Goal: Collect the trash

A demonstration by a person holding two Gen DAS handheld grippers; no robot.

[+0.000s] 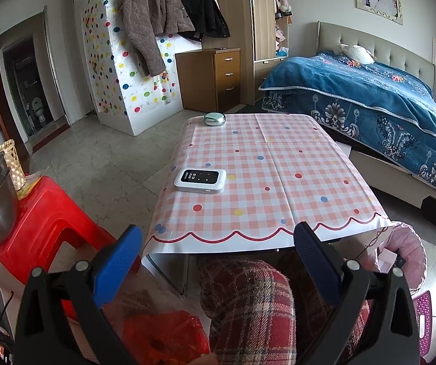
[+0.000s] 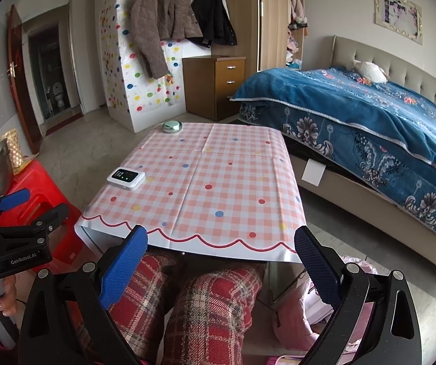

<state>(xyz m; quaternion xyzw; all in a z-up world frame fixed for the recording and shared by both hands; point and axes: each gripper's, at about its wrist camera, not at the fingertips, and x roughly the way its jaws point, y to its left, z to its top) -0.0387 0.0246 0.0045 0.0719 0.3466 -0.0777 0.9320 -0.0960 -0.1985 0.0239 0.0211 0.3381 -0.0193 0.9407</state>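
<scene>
Red crinkly plastic bag under the empty, wide-spread left gripper looks light and slippery, best pinched at a fold; right gripper also gapes.

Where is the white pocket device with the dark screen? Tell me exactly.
The white device lies flat on the checked tablecloth near the table's left edge, well short of the round green object at the far left corner, in both views.
</scene>
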